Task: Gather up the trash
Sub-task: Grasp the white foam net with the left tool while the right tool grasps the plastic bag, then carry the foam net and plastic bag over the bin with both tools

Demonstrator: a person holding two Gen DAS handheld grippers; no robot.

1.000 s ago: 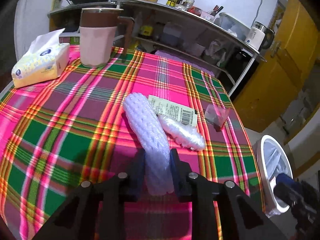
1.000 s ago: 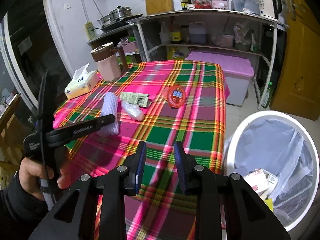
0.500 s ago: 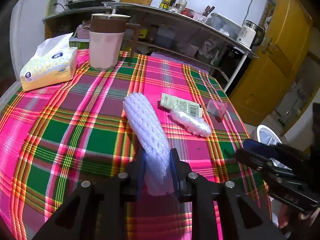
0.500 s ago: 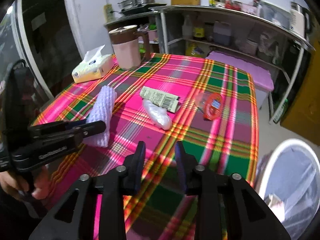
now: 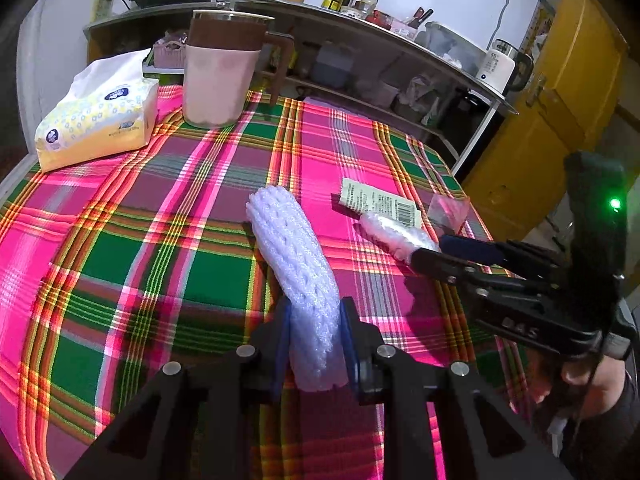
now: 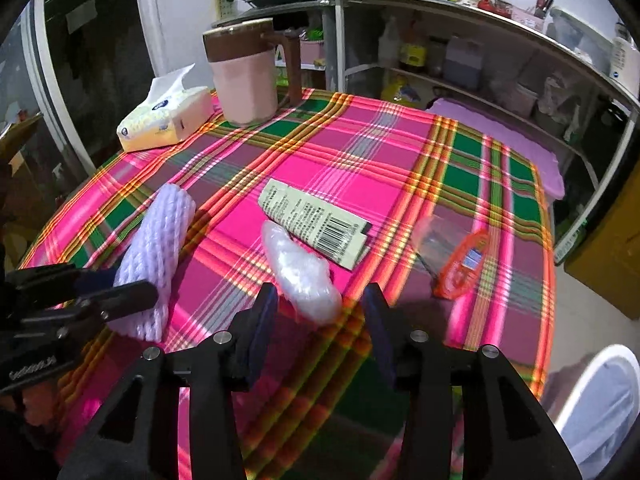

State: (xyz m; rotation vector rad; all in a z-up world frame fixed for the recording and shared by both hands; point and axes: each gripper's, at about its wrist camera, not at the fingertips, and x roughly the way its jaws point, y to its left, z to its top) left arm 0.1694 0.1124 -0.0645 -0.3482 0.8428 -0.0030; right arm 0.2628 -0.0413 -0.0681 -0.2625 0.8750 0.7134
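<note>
Fingers of the left hand-held gripper (image 5: pixel 314 344), at the bottom centre of the left wrist view, are closed on the near end of a lilac foam net sleeve (image 5: pixel 296 276); the sleeve runs up toward the middle of the frame and lies on the pink and green checked cloth of the bench (image 5: pixel 120 264). In the right wrist view the same sleeve (image 6: pixel 158 256) is at the left, with the left hand-held gripper (image 6: pixel 120 294) coming in from the left edge.

The right hand-held gripper (image 6: pixel 318 320), at the bottom centre of its own view, has its jaws wide apart and holds nothing. A crumpled clear plastic wrap (image 6: pixel 300 268) lies on the cloth just above the gap between them; whether the fingers touch it I cannot tell. Above the wrap, and touching it, lies a pale green package with a barcode (image 6: pixel 316 228). To the right of centre sits a clear plastic cup with an orange lid (image 6: pixel 456 260), on its side.

In the upper left of this frame stand a tissue pack (image 6: pixel 168 120) and a pink jug with a brown lid (image 6: pixel 248 76). A white trash bin with a plastic liner (image 6: pixel 600 404) shows in the lower right corner, beside the bench.
</note>
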